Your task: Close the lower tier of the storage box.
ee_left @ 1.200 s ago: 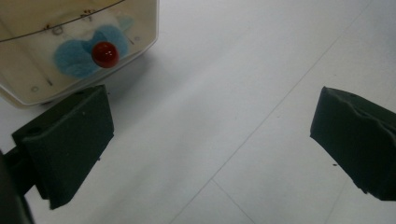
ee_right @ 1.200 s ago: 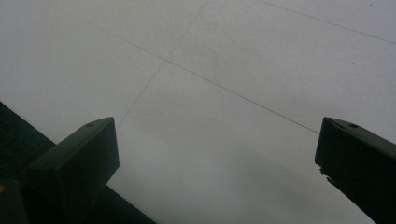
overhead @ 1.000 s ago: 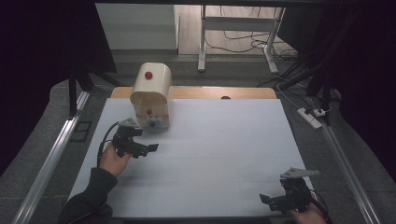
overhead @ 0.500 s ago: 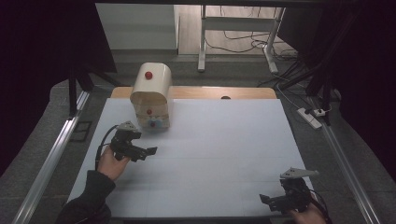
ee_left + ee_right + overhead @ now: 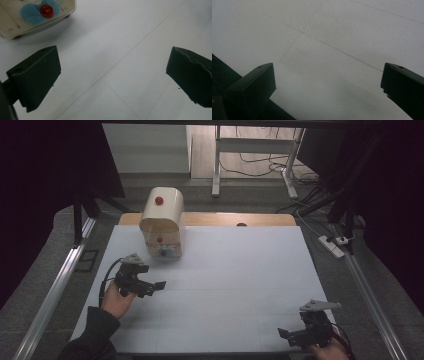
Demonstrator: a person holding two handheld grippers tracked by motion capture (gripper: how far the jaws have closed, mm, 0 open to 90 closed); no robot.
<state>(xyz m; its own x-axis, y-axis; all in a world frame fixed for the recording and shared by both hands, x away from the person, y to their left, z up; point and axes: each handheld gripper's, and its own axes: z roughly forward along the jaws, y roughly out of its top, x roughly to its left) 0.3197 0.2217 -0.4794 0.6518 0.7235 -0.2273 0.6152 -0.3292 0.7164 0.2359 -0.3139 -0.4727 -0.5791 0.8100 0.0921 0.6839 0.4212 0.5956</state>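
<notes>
A cream toy box with a rounded lid [image 5: 161, 222] stands at the back left of the white table [image 5: 240, 270]. It has a red knob on top [image 5: 159, 200] and a red knob on a blue patch at its front [image 5: 46, 10]. My left gripper [image 5: 150, 287] hovers open over the table, in front of the box and a little to its left, jaws wide apart with nothing between them [image 5: 112, 75]. My right gripper [image 5: 292, 336] is open near the front right edge, over bare table [image 5: 327, 82].
A wooden board [image 5: 225, 219] edges the table's back. Metal rails [image 5: 55, 290] run along both sides. A power strip [image 5: 334, 245] and cables lie on the floor to the right, and a desk frame [image 5: 250, 150] stands behind.
My left gripper has drifted slightly toward the front of the table, away from the box. The right gripper has stayed put.
</notes>
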